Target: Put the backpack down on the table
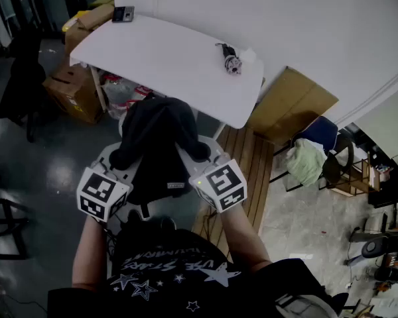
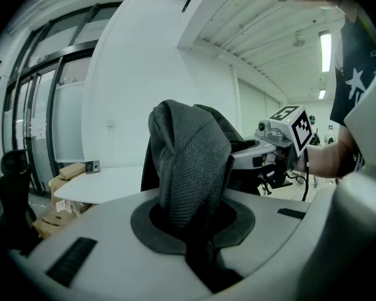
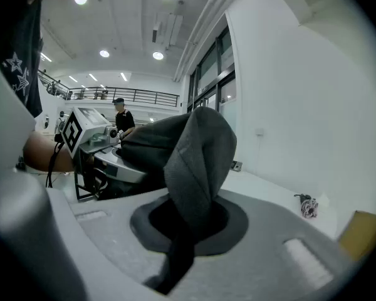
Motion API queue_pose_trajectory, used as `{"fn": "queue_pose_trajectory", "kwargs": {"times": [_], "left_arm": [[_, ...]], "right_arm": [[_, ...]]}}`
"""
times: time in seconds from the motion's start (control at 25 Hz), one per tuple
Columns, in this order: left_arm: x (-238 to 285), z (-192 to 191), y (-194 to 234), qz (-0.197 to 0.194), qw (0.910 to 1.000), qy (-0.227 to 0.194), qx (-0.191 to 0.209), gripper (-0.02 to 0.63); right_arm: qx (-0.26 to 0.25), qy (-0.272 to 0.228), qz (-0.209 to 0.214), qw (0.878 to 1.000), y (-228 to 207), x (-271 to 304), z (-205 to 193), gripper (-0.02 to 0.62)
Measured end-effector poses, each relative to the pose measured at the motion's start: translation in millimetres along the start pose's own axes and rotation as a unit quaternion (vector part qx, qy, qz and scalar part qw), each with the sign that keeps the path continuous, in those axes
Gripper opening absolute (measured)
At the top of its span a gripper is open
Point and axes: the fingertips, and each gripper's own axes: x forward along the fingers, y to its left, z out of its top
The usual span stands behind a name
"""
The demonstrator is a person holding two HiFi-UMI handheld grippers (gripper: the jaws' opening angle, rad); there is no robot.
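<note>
The white surface (image 1: 166,58) lies ahead of both hand-held grippers, past their tips, with its near edge just beyond them. Brown cardboard boxes (image 1: 73,88) stand under and beside it, ahead and to the left of the left hand-held gripper (image 1: 123,158). A slatted wooden board (image 1: 242,164) lies on the floor to the right of the right hand-held gripper (image 1: 194,156).

The black backpack (image 1: 156,144) hangs between the two hand-held grippers, bunched up and carried off the surface. Its top overlaps the surface's near edge in the head view.

In the left gripper view, the left hand-held gripper (image 2: 191,231) has its jaws closed tight on a fold of the backpack's (image 2: 191,162) dark woven fabric, which rises straight up out of them. In the right gripper view, the right hand-held gripper (image 3: 188,231) is clamped the same way on another fold of the backpack (image 3: 197,162).

On the surface, a small tangled bundle (image 1: 230,59) lies ahead of the right hand-held gripper. A small dark device (image 1: 123,13) sits at the far corner, well ahead of the left one.
</note>
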Motion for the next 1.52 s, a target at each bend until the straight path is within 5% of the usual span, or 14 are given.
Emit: {"fn": "queue_pose_trajectory", "kwargs": {"times": [0.92,1.52], "left_arm": [[-25,-5,-22,0.012,0.9997,-0.003,-0.020,0.054],[-5,-19,-2,-0.015,0.9996,0.006,-0.024,0.054]], "right_arm": [[-0.002,-0.010,0.025,1.000,23,-19,-3,0.017],[0.005,0.020,0.027,0.999,11,5,-14,0.017]]}}
